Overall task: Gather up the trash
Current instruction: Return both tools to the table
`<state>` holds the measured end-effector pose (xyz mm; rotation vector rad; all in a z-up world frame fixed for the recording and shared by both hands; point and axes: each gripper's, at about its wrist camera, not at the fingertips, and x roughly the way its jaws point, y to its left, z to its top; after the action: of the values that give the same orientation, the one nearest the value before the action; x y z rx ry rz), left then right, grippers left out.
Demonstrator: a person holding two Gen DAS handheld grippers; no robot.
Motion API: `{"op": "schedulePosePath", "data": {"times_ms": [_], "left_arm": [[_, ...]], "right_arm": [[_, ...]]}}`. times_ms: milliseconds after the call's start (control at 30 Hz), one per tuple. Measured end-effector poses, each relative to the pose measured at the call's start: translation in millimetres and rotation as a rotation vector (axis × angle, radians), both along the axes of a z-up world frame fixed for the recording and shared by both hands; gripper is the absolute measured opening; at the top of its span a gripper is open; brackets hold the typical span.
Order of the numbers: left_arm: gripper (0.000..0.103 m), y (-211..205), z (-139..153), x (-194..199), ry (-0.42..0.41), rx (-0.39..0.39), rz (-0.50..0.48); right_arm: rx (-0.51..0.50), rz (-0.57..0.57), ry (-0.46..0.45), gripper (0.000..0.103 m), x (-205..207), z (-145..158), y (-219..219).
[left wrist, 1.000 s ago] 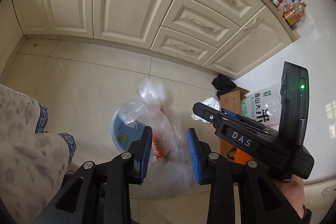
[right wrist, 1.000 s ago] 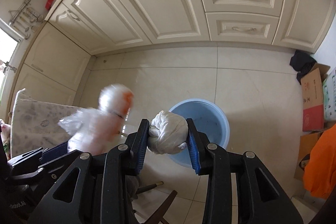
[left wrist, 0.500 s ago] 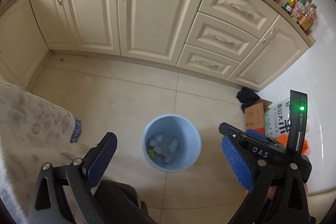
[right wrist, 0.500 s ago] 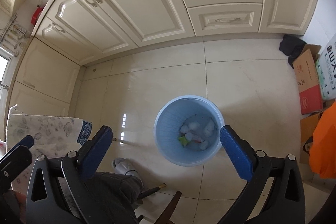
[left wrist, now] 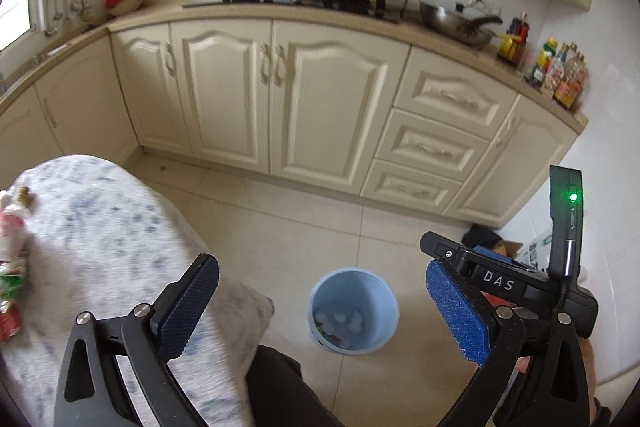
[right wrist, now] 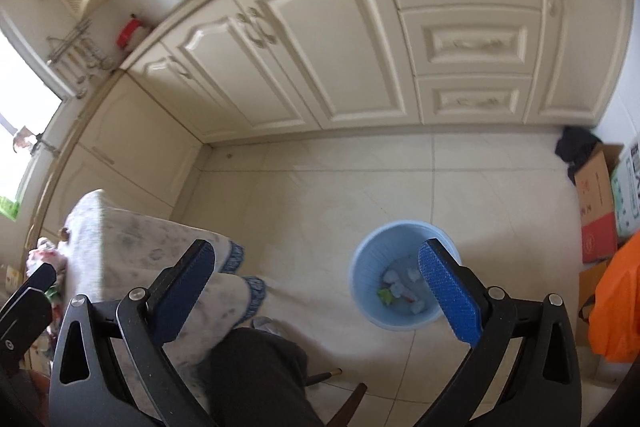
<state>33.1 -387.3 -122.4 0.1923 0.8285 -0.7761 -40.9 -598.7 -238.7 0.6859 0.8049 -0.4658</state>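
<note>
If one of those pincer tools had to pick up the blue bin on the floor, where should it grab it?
Probably the rim of the blue bin, from above. It stands upright and open-topped, and its round body looks too wide for a tool to span, so one finger inside and one outside the thin wall suits best. The near side is closest to the open right tool.

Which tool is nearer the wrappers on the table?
Left. The left tool hangs open over the table edge, with the wrappers to its left; the right tool sits farther right, open, toward the blue bin.
</note>
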Motion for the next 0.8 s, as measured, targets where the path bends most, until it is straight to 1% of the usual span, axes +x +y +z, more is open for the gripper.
{"op": "schedulePosePath", "data": {"times_ms": [200, 400, 567, 700, 800], "left_arm": [[0.102, 97.6, 39.6, -32.0, -0.072, -0.077, 0.108], [0.102, 190.6, 65.4, -75.4, -0.159, -0.124, 0.239], [0.102, 263.8, 80.0, -117.2, -0.211, -0.161, 0.358], [0.102, 306.9, 82.8, -146.0, -0.247, -0.167, 0.449], [0.102, 340.9, 82.2, -169.9, -0.262, -0.165, 0.522]], "right_arm": [[-0.068, 0.115, -0.089, 0.103, 22.9, 55.7, 54.9], [-0.127, 0.278, -0.189, 0.103, 49.2, 108.0, 129.1], [-0.181, 0.403, -0.244, 0.103, 70.4, 137.3, 189.5], [-0.231, 0.51, -0.273, 0.103, 84.9, 154.7, 239.7], [-0.256, 0.574, -0.289, 0.103, 91.2, 162.1, 271.3]]}}
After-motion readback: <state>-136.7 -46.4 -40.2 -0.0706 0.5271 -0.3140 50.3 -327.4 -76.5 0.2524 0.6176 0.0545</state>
